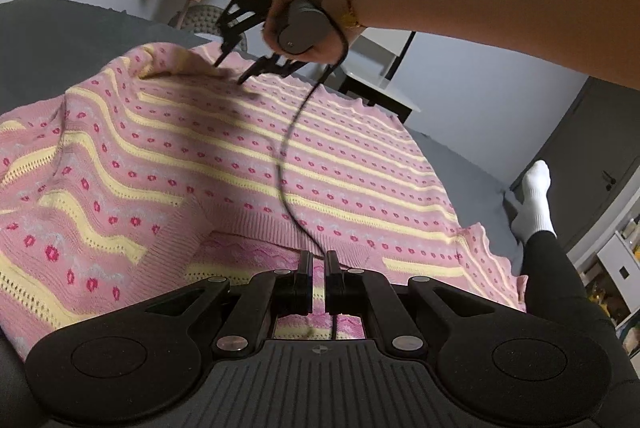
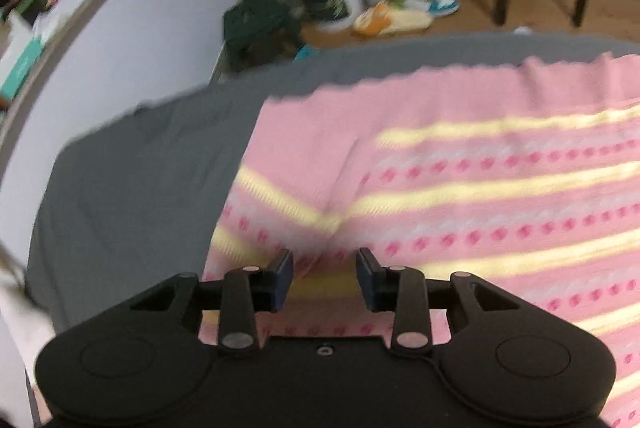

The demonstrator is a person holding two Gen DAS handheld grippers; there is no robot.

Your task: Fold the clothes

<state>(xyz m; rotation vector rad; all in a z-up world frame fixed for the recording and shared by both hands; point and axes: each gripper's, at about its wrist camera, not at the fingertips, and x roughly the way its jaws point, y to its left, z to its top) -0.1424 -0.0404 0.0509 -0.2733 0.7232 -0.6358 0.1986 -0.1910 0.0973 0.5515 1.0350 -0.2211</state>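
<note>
Here a pink sweater (image 1: 248, 164) with yellow stripes lies spread across the grey bed (image 1: 60, 40). The left gripper (image 1: 318, 260) hovers over its near collar edge, jaws nearly closed with a narrow gap and nothing between them. The right gripper (image 2: 325, 260), held in a hand (image 1: 316, 8), sits above the sweater's far sleeve, jaws apart and empty.

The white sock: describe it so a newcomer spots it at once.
Start at the grey bed with the pink striped sweater spread across it. Past the sweater's right edge a leg in black leggings rests on the bed. The white sock on its foot is the only plain white thing there.
</note>
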